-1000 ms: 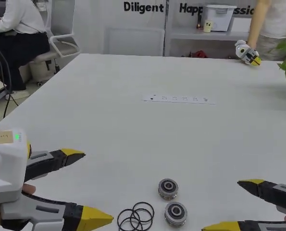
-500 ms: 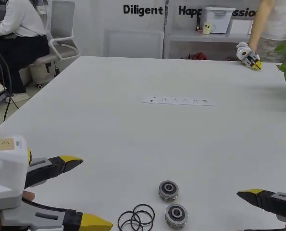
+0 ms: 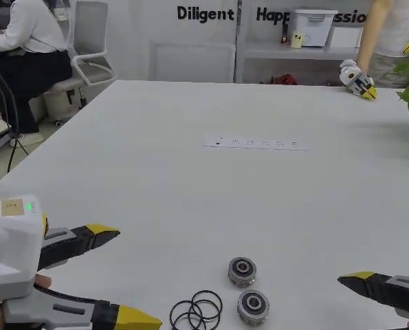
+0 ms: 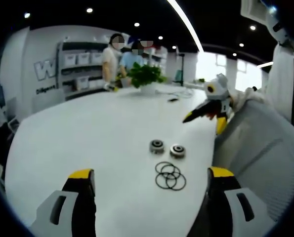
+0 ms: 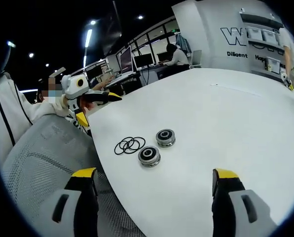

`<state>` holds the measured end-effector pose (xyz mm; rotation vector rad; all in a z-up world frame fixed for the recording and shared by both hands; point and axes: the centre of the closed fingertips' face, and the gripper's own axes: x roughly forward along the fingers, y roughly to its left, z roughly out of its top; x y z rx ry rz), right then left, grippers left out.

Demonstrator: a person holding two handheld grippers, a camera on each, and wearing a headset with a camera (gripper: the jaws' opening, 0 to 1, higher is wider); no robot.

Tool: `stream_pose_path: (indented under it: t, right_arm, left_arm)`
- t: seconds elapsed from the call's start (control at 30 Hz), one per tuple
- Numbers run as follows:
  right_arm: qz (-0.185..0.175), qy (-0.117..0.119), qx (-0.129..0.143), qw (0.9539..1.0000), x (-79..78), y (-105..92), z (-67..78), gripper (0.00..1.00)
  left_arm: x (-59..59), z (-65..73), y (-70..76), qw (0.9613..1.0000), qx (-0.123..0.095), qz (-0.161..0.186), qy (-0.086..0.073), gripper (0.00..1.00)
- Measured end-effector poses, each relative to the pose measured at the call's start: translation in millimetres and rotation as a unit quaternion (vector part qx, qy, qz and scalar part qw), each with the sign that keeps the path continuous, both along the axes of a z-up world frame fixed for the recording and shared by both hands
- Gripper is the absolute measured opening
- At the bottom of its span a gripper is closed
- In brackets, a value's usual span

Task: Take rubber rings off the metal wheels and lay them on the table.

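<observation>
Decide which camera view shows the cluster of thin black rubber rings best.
The left gripper view: the thin black rubber rings lie whole, large and individually distinguishable. The right gripper view shows the rings smaller and flattened; the head view has the rings at its very bottom edge.

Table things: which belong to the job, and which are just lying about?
Job: metal wheels; rubber rings lying loose beside them; left gripper and right gripper, both open.
Lying about: socket strip; potted plant; storage box.

An open office: desk monitors point(image 5: 137, 60), swivel chair point(image 3: 87, 48), storage shelves point(image 4: 80, 64).
</observation>
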<state>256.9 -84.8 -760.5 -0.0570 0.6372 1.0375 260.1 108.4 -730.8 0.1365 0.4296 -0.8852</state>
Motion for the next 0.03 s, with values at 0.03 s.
stream_pose_path:
  t: [0.03]
  right_arm:
    - [0.001,-0.002,0.001,1.0000,0.2,0.3,1.0,0.93]
  left_arm:
    - [0.0,-0.3,0.1,1.0000,0.000,0.000,0.001,0.96]
